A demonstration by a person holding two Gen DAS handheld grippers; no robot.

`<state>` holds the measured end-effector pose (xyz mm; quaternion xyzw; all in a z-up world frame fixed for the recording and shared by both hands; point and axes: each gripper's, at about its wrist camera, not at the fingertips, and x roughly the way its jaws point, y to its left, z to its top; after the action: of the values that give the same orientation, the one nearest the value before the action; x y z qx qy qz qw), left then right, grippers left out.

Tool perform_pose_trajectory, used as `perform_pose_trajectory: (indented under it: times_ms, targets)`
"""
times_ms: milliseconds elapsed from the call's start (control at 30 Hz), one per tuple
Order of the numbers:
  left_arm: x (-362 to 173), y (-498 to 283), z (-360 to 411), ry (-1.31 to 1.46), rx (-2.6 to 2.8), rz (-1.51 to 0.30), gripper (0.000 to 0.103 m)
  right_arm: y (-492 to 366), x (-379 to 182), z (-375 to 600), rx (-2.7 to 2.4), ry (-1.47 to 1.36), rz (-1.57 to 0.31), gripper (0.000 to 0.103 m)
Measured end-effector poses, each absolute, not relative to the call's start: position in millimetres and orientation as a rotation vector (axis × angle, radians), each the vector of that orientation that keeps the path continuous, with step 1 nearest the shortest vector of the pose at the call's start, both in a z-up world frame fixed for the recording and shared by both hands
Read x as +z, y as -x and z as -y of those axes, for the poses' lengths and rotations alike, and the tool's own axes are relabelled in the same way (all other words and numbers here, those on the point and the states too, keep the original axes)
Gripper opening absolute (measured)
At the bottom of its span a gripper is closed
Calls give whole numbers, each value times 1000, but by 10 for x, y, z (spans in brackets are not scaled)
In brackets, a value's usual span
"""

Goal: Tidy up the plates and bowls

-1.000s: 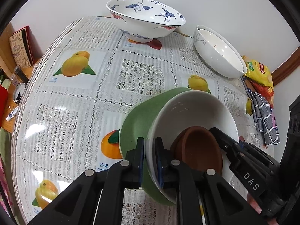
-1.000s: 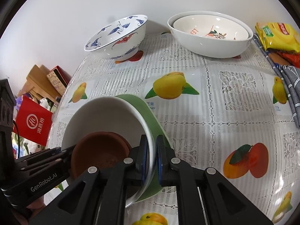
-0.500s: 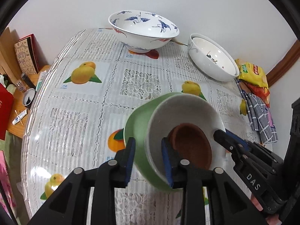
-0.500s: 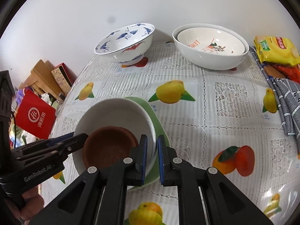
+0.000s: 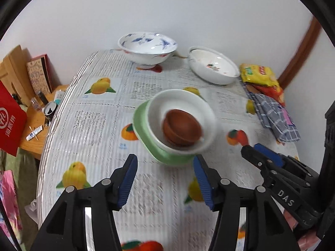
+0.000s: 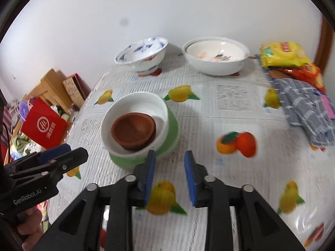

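Observation:
A stack stands on the table: a brown bowl (image 5: 181, 128) inside a white bowl (image 5: 204, 113) on a green dish (image 5: 144, 136). It also shows in the right wrist view, brown bowl (image 6: 134, 130), white bowl (image 6: 144, 102), green dish (image 6: 170, 133). My left gripper (image 5: 165, 179) is open and empty, just short of the stack. My right gripper (image 6: 169, 173) is open and empty, near the stack's right side. A blue-patterned bowl (image 5: 147, 49) and a white nested bowl pair (image 5: 213, 67) stand at the back by the wall.
Snack packets (image 5: 259, 75) and a folded checked cloth (image 5: 274, 117) lie at the table's right edge. A side table with a can (image 5: 49, 109), boxes and a red bag (image 5: 10, 119) stands left of the table. The fruit-print tablecloth (image 6: 230, 108) covers the table.
Both grippers have opened, let go of the stack's rims and pulled back and up. The stack now rests on the table.

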<state>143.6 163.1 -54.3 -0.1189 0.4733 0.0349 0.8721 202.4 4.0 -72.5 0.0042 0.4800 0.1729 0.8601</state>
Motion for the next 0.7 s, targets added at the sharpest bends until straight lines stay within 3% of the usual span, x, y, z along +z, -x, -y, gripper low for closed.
perform_pose_trajectory:
  times_ms: [67, 267, 367, 433, 500, 567, 700]
  targets:
    - [-468, -1312, -1517, 230, 57, -975, 58, -1827, -598, 110, 324, -19, -979, 44]
    - [-205, -874, -1117, 152, 108, -880, 58, -1320, -320, 469, 226, 8, -934, 45]
    - [-94, -693, -940, 108, 110, -839, 71, -1058, -182, 643, 182, 33, -907, 45]
    - [-40, -589, -848, 103, 103, -824, 72, -889, -98, 766, 149, 44, -891, 47]
    - [5, -471, -770, 112, 91, -814, 79, -714, -26, 884, 108, 48, -870, 54]
    - [46, -358, -701, 109, 80, -801, 86, -545, 30, 980, 81, 57, -841, 68]
    - [101, -155, -573, 87, 78, -797, 91, -260, 134, 1110, 54, 77, -811, 83]
